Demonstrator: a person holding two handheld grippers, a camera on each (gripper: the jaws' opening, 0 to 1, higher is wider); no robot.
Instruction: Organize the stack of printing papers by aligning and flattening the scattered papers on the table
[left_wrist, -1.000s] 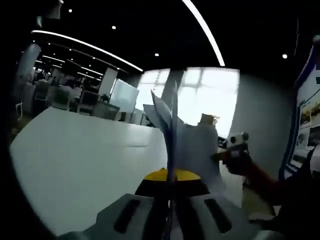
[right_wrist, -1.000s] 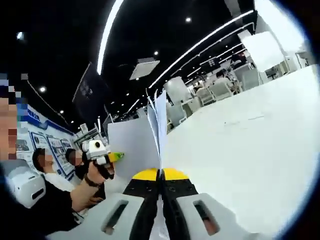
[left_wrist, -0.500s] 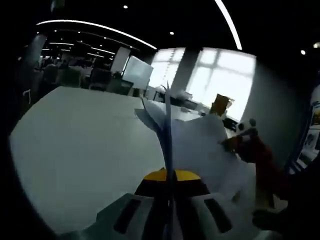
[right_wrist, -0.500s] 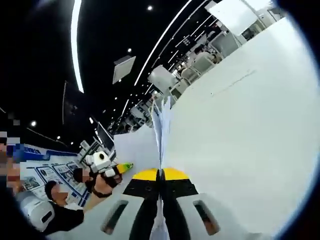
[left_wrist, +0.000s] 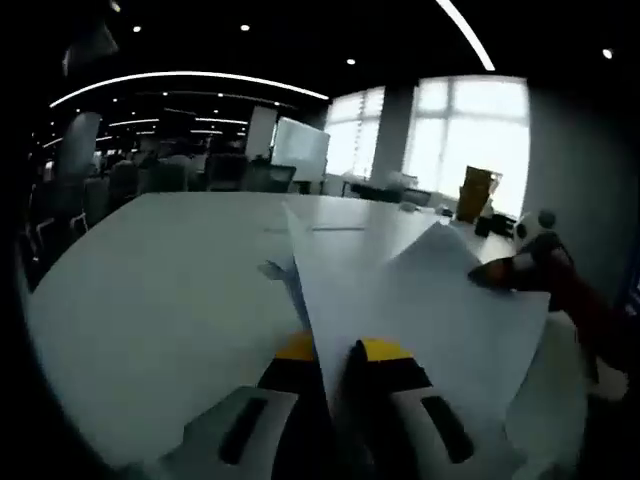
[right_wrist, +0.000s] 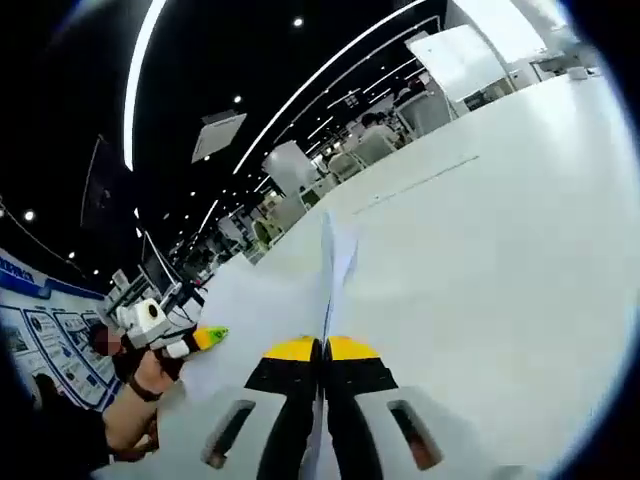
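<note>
Evidently both grippers, left (left_wrist: 335, 370) and right (right_wrist: 322, 365), pinch the papers (left_wrist: 420, 300) edge-on.

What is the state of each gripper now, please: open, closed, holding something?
Left gripper: closed on the stack of papers.
Right gripper: closed on the same stack of papers, held edge-on.

Grey jaws with dark slots and yellow-and-black bases are seen on the left gripper (left_wrist: 335, 375) and right gripper (right_wrist: 322, 385).
</note>
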